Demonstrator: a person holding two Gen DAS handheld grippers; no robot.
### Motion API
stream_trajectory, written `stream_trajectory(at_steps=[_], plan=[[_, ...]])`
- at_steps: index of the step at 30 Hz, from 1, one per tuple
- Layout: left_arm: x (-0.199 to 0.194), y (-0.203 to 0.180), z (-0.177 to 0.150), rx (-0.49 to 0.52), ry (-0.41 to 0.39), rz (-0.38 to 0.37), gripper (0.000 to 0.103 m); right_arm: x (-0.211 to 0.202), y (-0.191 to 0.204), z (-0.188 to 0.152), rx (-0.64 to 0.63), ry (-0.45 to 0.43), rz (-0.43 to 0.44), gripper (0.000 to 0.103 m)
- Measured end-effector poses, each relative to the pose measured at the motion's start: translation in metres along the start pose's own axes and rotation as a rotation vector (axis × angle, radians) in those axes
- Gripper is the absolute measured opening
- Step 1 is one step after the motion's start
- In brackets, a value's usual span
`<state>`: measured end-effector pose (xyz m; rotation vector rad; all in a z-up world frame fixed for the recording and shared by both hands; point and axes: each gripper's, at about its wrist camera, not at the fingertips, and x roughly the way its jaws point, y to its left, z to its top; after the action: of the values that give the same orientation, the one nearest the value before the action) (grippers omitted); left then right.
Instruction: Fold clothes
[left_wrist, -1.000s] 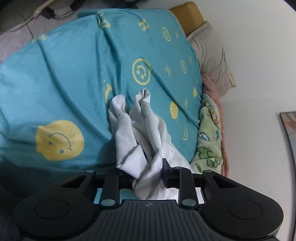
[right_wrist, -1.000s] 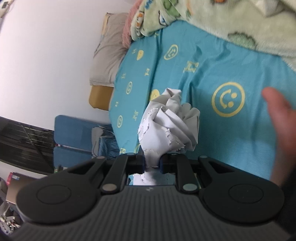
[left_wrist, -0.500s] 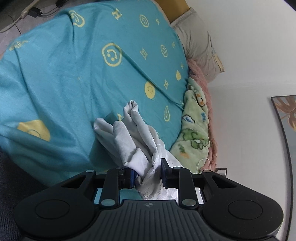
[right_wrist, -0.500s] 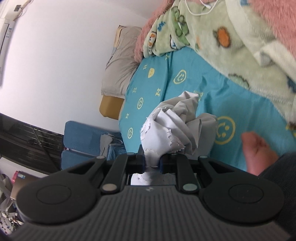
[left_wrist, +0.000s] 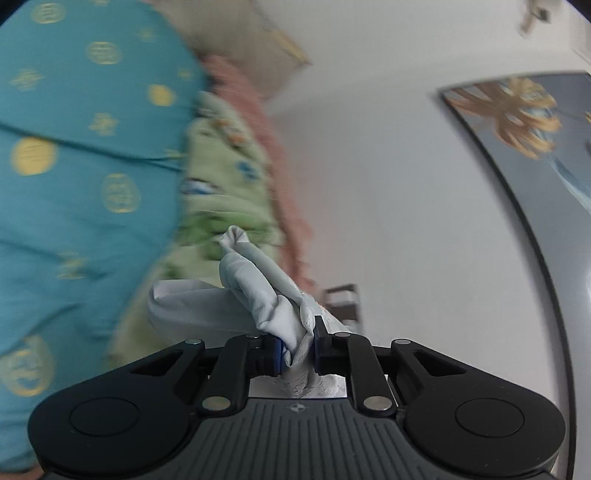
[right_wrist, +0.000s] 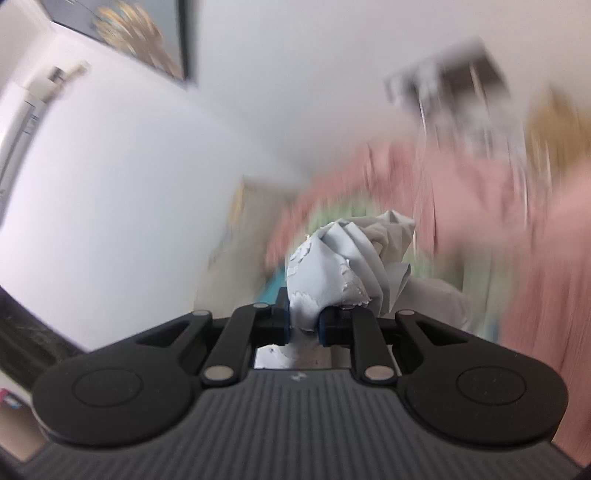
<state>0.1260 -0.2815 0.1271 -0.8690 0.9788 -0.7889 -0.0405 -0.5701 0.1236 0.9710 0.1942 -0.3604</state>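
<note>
Lifted and swung away from the teal smiley-print bedsheet (left_wrist: 92, 166) toward the white wall (left_wrist: 388, 166) and framed picture (left_wrist: 517, 110). Crumpled white cotton garment (left_wrist: 258, 295), now raised clear of the bed, bunched before the green-and-pink fleece blanket (right_wrist: 480, 221). Both views now motion-blurred.

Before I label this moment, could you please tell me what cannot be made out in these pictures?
- Right wrist view: motion blur smears the bedding behind the white garment.
- Left wrist view: the garment's type; it is bunched, its lower part behind the left gripper.
- Right gripper: the cloth hides how much it pinches.
</note>
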Motion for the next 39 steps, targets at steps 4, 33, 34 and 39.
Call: stream_trajectory(at_steps=[4,33,34,39], plan=[[0.084,-0.037,-0.023,0.089,0.059,-0.044,0.017,-0.011,-0.013,0.058,-0.128,-0.152,-0.048,0.018],[0.028,-0.07,-0.147,0.8,0.029,0.231,0.103,-0.102,-0.067,-0.023,-0.397,-0.052,-0.33,0.103],[0.014,-0.077,-0.153,0.825,0.006,0.231,0.103,-0.111,-0.062,-0.026,-0.409,-0.056,-0.322,0.103],[-0.045,-0.099,-0.178,0.916,-0.091,0.216,0.103,-0.152,-0.038,-0.044,-0.474,-0.076,-0.281,0.103]])
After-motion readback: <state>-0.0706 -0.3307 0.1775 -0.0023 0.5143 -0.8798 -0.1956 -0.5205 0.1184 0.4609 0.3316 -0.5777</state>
